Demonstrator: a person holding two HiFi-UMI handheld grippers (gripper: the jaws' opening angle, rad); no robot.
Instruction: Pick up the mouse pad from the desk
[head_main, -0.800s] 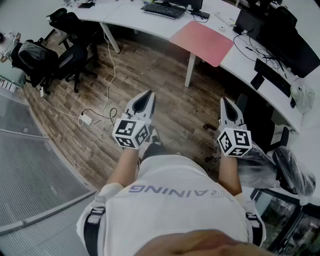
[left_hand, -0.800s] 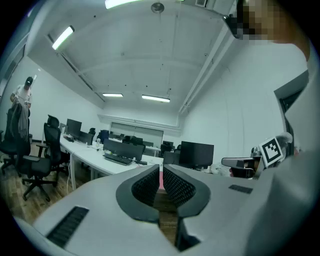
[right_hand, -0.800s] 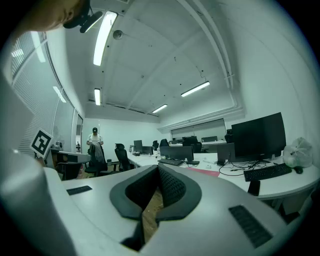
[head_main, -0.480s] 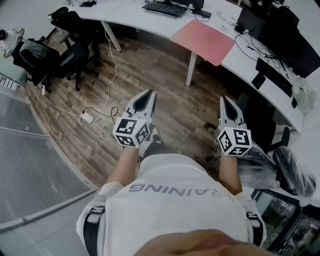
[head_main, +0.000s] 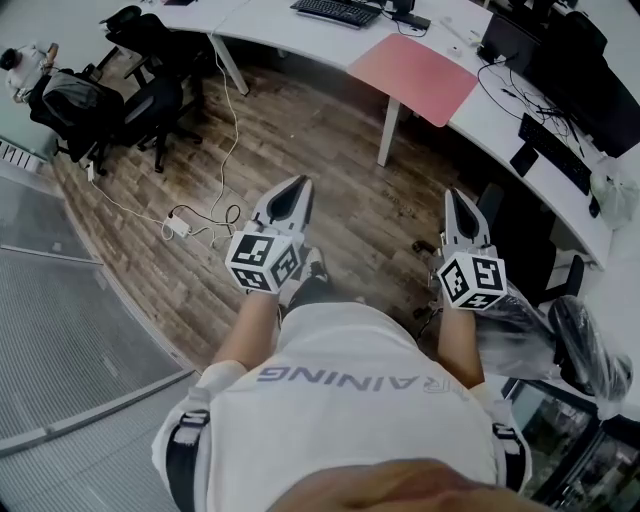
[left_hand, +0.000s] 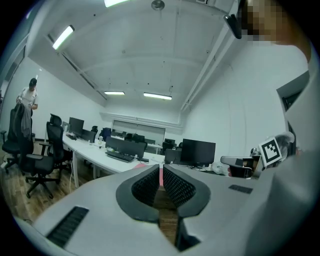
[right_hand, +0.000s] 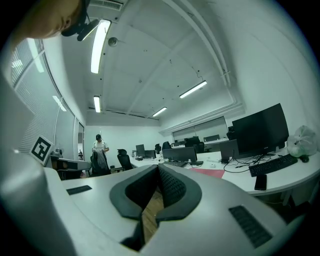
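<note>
The pink mouse pad lies flat on the white desk, at its front edge above a desk leg. The right gripper view shows the mouse pad as a thin pink strip far ahead. Both grippers are held out level over the wooden floor, well short of the desk. My left gripper is shut with nothing in it, and in its own view the left gripper has its pads together. My right gripper is likewise shut and empty, as the right gripper shows in its own view.
A black keyboard lies beyond the pad. Monitors and a second keyboard line the desk at right. Black office chairs stand at left. A cable with an adapter lies on the floor. A person stands far off.
The head view has shifted slightly, so the chairs and floor sit a little further right and the desk a little higher. Both grippers keep the same shut pose.
</note>
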